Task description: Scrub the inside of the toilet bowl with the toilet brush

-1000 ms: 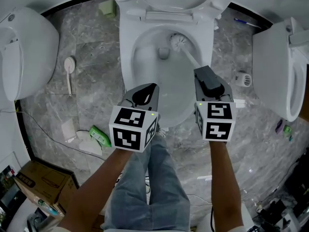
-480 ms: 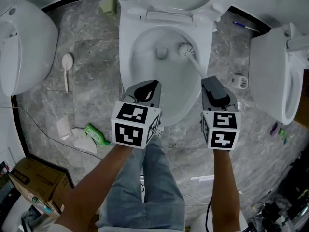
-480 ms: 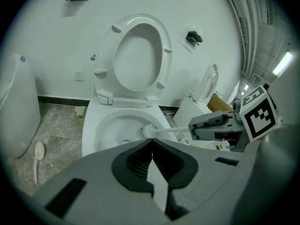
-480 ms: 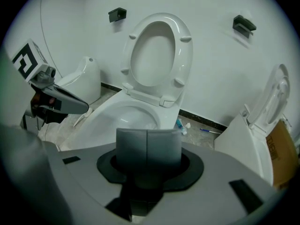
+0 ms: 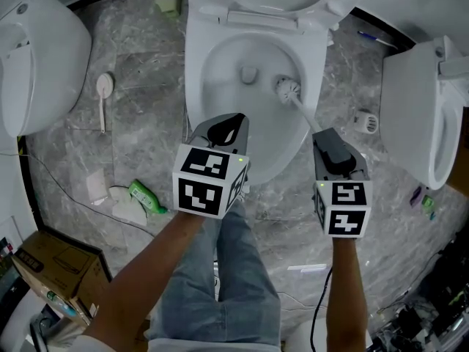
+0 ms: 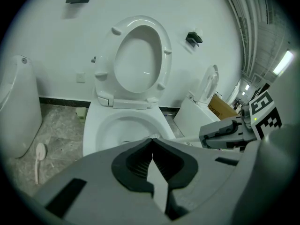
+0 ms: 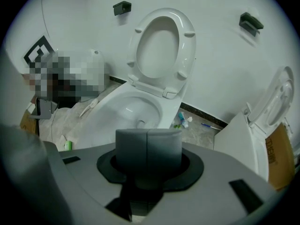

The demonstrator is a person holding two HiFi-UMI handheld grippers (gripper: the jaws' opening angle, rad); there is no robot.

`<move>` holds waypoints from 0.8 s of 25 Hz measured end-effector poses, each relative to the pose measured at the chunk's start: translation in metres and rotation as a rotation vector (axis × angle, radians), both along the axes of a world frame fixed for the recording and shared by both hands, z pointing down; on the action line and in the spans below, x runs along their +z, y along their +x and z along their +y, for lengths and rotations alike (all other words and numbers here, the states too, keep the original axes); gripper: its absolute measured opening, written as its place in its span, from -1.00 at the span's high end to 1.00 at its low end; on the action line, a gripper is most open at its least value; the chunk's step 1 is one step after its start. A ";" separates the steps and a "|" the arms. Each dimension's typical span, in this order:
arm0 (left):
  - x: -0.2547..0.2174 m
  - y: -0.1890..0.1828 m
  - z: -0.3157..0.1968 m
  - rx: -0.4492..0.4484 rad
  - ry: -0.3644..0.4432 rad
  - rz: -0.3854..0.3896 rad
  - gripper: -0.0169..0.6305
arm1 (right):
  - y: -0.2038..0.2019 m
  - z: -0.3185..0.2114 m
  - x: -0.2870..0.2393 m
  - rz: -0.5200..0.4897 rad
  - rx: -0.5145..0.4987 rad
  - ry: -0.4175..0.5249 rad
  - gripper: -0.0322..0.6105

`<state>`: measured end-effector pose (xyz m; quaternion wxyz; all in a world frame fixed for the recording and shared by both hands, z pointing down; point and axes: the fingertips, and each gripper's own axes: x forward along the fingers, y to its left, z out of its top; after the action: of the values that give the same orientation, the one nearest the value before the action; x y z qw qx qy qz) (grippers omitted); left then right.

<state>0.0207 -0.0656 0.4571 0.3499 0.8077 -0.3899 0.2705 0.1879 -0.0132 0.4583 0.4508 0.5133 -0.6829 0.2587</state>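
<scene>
While its jaws are hiding the handle, right gripper (image 5: 323, 133) is pinching toilet brush (image 5: 287, 88), bristle head sliding nearer than before along right wall of toilet bowl (image 5: 211, 86), left gripper (image 5: 228, 127) hovering pressed together, empty.

Grey marble floor (image 5: 139, 108) meets a white wall (image 6: 47, 32) along a dark skirting (image 6: 61, 100).

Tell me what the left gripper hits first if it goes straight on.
Probably the toilet bowl: its front rim lies just beyond the left gripper, whose fingers are shut; depth is unclear.
</scene>
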 end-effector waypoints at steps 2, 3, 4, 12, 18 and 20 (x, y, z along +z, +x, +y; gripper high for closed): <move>-0.001 0.000 0.001 -0.001 0.000 0.001 0.93 | -0.002 0.007 -0.001 -0.003 -0.011 -0.013 0.43; -0.001 0.000 0.001 -0.002 0.001 0.002 0.93 | -0.002 0.011 -0.002 -0.006 -0.012 -0.020 0.43; -0.002 0.000 0.001 -0.004 0.001 0.004 0.93 | -0.003 0.016 -0.001 -0.012 -0.012 -0.028 0.43; 0.001 -0.004 0.002 -0.024 -0.001 0.000 0.93 | -0.012 0.049 0.002 -0.045 -0.031 -0.087 0.43; 0.003 -0.009 0.003 -0.033 -0.004 -0.010 0.93 | -0.023 0.071 -0.004 -0.069 -0.055 -0.124 0.43; 0.003 -0.009 0.003 -0.036 -0.002 -0.011 0.93 | -0.027 0.078 -0.008 -0.083 -0.059 -0.138 0.43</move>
<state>0.0115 -0.0626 0.4604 0.3532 0.7988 -0.4059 0.2692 0.1613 0.0647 0.4508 0.4637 0.4493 -0.6966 0.3129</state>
